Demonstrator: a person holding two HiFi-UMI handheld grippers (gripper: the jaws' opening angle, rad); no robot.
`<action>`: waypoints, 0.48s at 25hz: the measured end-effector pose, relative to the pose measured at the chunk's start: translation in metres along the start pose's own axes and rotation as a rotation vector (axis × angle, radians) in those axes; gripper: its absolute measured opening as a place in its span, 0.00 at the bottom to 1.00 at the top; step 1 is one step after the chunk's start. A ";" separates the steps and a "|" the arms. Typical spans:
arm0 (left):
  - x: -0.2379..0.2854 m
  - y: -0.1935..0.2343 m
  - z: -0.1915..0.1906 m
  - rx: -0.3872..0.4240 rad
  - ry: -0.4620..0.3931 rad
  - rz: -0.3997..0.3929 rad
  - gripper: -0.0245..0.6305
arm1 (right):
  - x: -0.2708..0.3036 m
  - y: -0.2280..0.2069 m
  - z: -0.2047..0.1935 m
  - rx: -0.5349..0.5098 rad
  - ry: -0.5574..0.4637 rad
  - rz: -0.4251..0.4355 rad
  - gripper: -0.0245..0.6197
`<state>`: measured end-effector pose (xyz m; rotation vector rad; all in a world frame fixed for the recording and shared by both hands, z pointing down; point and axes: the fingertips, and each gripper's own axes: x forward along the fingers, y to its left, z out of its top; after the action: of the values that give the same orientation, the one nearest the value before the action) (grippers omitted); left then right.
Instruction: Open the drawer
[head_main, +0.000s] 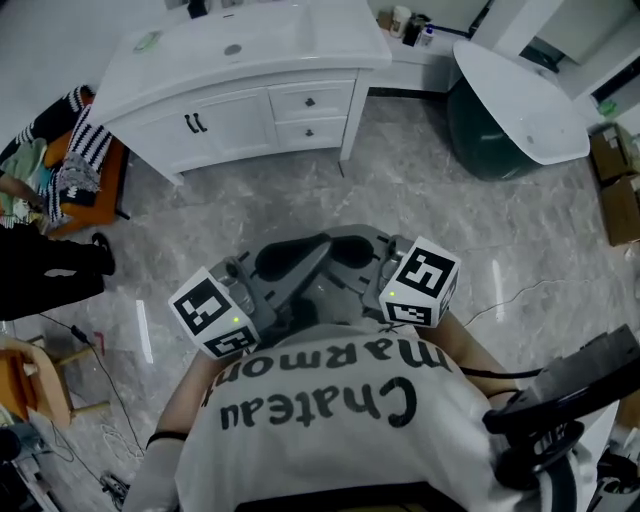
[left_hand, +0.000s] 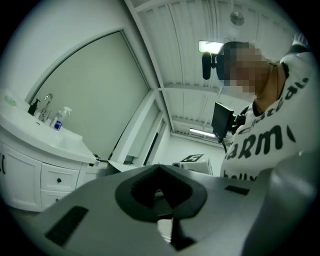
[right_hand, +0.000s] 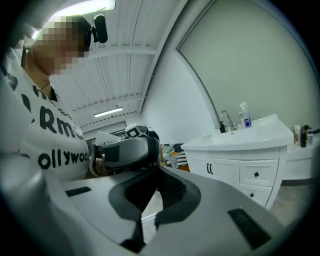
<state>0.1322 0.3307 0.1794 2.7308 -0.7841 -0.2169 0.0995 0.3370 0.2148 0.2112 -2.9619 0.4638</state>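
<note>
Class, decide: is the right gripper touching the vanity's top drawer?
Apart. The head view shows a wide stretch of floor between the right gripper and the top drawer.

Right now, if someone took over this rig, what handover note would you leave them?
Grippers: left gripper and right gripper are both shut and empty, held close together.
Things: upper drawer and lower drawer sit at the right end of the white vanity cabinet in the head view, well ahead of both grippers; both are closed.
Done: nothing so far.
Left: approach the cabinet, open one gripper's jaws, take a drawer knob, pull the drawer out.
</note>
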 end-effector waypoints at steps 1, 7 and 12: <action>-0.002 0.010 0.004 -0.025 0.000 -0.016 0.05 | 0.008 -0.006 0.004 -0.023 0.017 0.000 0.05; -0.018 0.076 0.020 -0.121 0.006 -0.085 0.05 | 0.062 -0.048 0.018 0.083 -0.040 -0.042 0.05; -0.037 0.133 0.001 -0.269 0.101 -0.062 0.05 | 0.107 -0.080 -0.002 0.162 0.006 -0.171 0.05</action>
<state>0.0353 0.2429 0.2228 2.4918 -0.5968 -0.1819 0.0071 0.2498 0.2568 0.4748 -2.8685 0.6788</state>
